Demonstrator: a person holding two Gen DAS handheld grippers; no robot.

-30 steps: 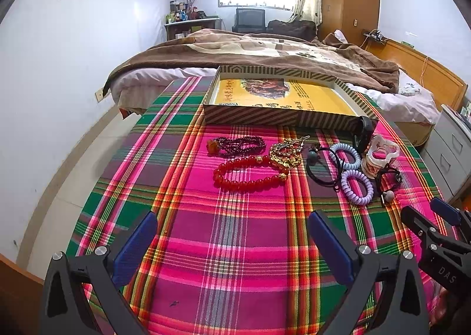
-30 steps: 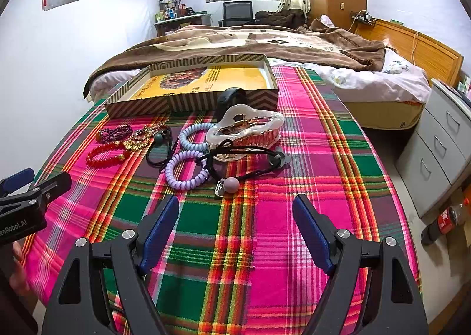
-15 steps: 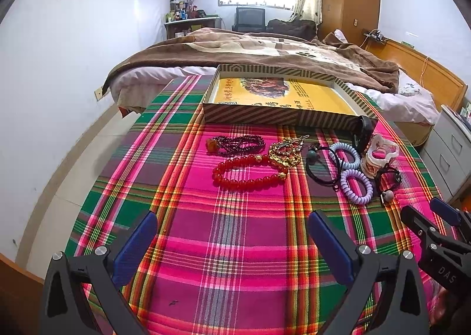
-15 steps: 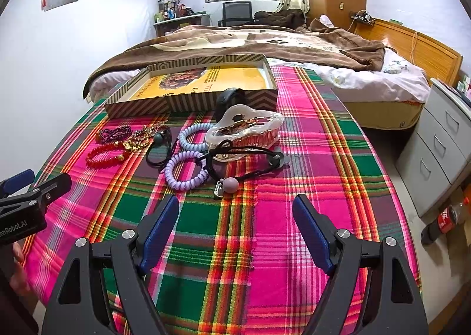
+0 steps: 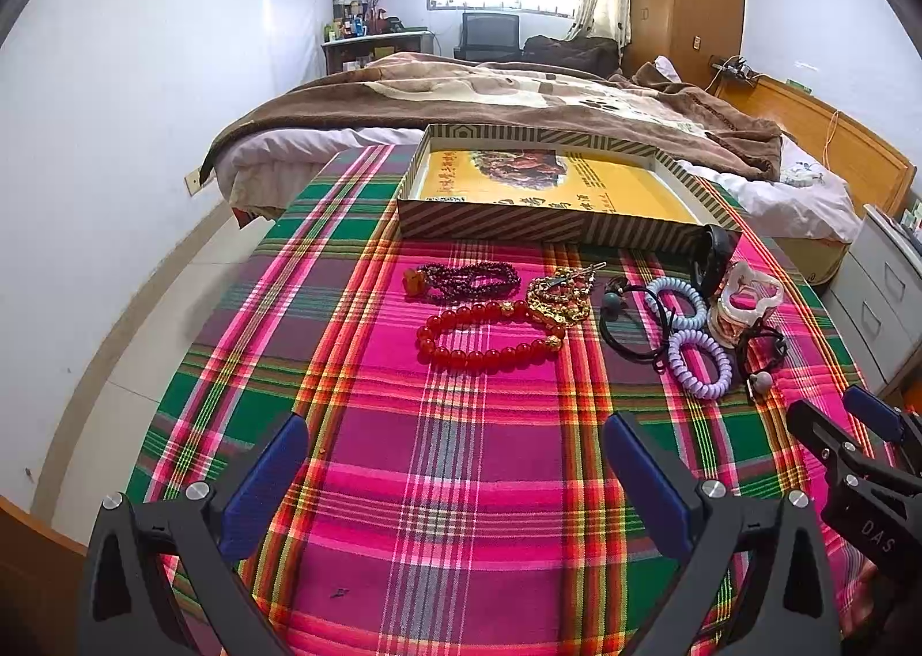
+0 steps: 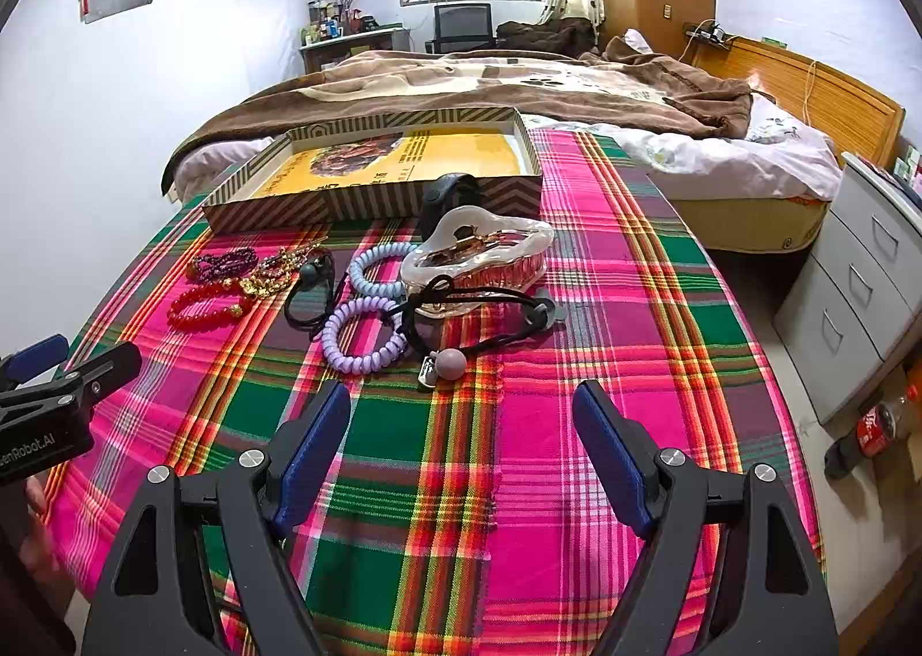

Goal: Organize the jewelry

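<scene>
Bedroom plaid tablecloth (image 5: pixel 472 460) holds all jewelry, red bead bracelet (image 5: pixel 490 333) included, outside the empty striped box (image 5: pixel 553 189); left gripper (image 5: pixel 455 460) and right gripper (image 6: pixel 461 437) both wide, nothing sorted yet.

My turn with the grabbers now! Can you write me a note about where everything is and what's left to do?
Left gripper and right gripper: both open, holding nothing, hovering over the plaid cloth.
Red bead bracelet, dark bead bracelet, gold bracelet, two purple coil ties, black hair ties and hair claw all lie on the cloth.
The striped box holds no jewelry.
Nothing sorted yet; everything is left.
</scene>
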